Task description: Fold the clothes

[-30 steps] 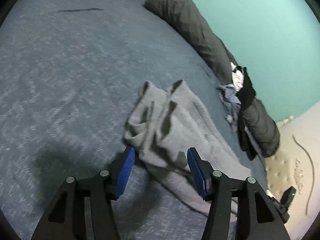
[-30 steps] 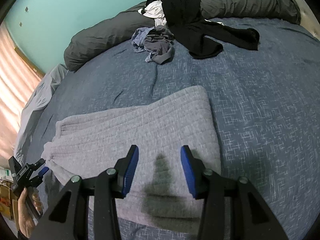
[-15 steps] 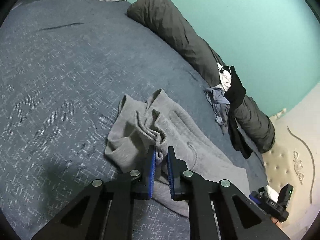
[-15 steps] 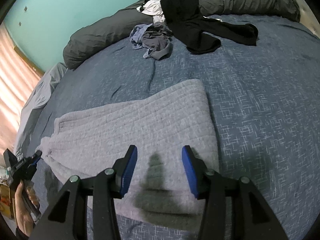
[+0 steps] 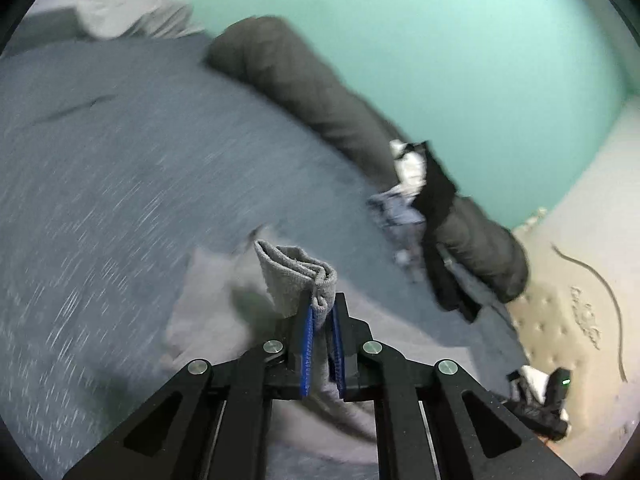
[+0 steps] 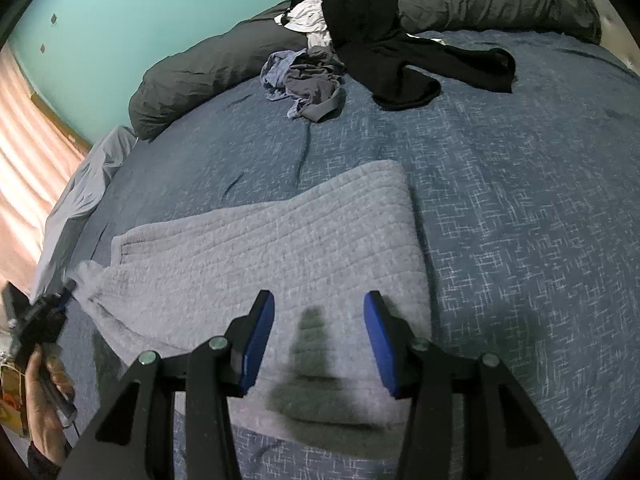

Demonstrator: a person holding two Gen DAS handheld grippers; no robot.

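Between the blue pads of the left tongs (image 5: pixel 320 334) a bunched hem of the grey quilted garment (image 6: pixel 272 248) is pinched tight and raised off the blue bedspread (image 6: pixel 500 220), presumably so that end can be carried over the rest. The view there is smeared by motion. Ahead of and beneath the right tongs (image 6: pixel 318 338), whose jaws stand wide apart and hold nothing, the garment's other end lies flat; they hover over it, likely placed to pin or take that edge. Beyond both tongs, a black garment (image 6: pixel 400 52) and a crumpled blue-grey piece (image 6: pixel 308 80) rest against the dark rolled duvet (image 6: pixel 200 76), apparently awaiting their turn.
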